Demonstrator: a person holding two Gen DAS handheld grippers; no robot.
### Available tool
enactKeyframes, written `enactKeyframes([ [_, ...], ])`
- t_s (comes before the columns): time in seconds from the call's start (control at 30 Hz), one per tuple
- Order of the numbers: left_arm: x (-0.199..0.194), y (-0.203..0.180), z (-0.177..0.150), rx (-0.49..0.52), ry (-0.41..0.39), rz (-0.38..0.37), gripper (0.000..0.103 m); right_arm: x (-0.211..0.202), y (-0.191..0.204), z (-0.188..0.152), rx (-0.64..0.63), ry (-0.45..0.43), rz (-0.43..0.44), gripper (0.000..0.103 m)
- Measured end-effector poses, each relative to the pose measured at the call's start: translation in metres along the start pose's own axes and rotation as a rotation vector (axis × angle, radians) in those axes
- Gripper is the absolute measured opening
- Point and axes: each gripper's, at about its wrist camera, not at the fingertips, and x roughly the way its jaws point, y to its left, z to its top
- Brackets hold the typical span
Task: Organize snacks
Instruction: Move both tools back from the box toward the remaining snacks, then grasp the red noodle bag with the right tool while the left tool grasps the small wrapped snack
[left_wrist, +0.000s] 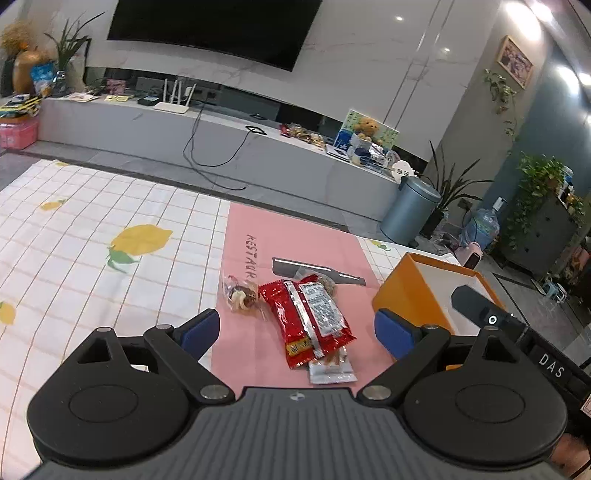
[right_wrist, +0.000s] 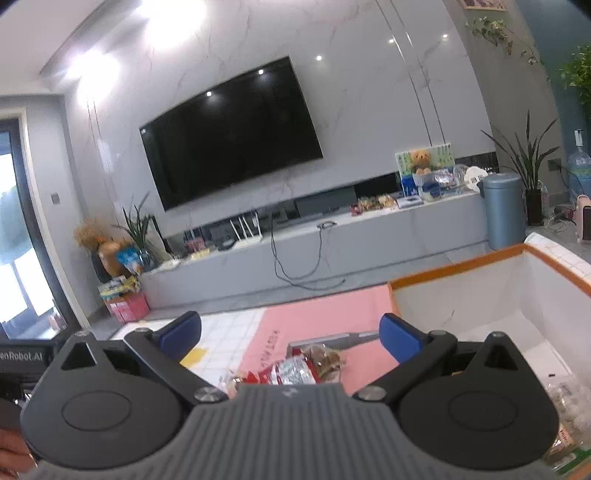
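Note:
A red snack packet (left_wrist: 308, 321) lies on the pink placemat (left_wrist: 291, 236), over a white packet (left_wrist: 330, 369). A clear-wrapped snack (left_wrist: 242, 295) lies to its left and a brownish one (left_wrist: 327, 284) behind it. An orange box (left_wrist: 410, 291) with a white inside stands to the right. My left gripper (left_wrist: 297, 326) is open, just above and around the red packet, holding nothing. My right gripper (right_wrist: 290, 334) is open and empty, raised beside the box (right_wrist: 458, 269); the snacks (right_wrist: 295, 369) lie below it. A clear packet (right_wrist: 569, 406) lies inside the box.
A grey flat tool (left_wrist: 314, 271) lies on the placemat behind the snacks. The table has a lemon-print checked cloth (left_wrist: 92, 221). Beyond the table edge are a TV bench (left_wrist: 221, 129) and a blue bin (left_wrist: 410, 206). The right gripper body (left_wrist: 487, 314) shows over the box.

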Motion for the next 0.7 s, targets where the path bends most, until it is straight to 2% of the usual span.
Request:
enactKeyframes([
  [0.17,0.028,0.017,-0.001,0.041,0.000,0.028,0.103,0.024,0.006,-0.018,0.001,0.050,-0.037,0.100],
  [0.23,0.038,0.021,0.002,0.059,0.028,0.069,0.103,0.035,0.011,-0.024,-0.026,0.065,-0.042,0.100],
  [0.4,0.060,0.028,0.008,0.093,0.068,0.084,0.103,0.071,0.025,-0.044,-0.144,0.126,-0.058,0.100],
  [0.47,0.069,0.028,0.010,0.102,0.081,0.098,0.103,0.085,0.030,-0.047,-0.213,0.161,-0.022,0.100],
  [0.7,0.099,0.026,0.015,0.169,0.120,0.129,0.103,0.113,0.044,-0.059,-0.303,0.185,-0.036,0.100],
])
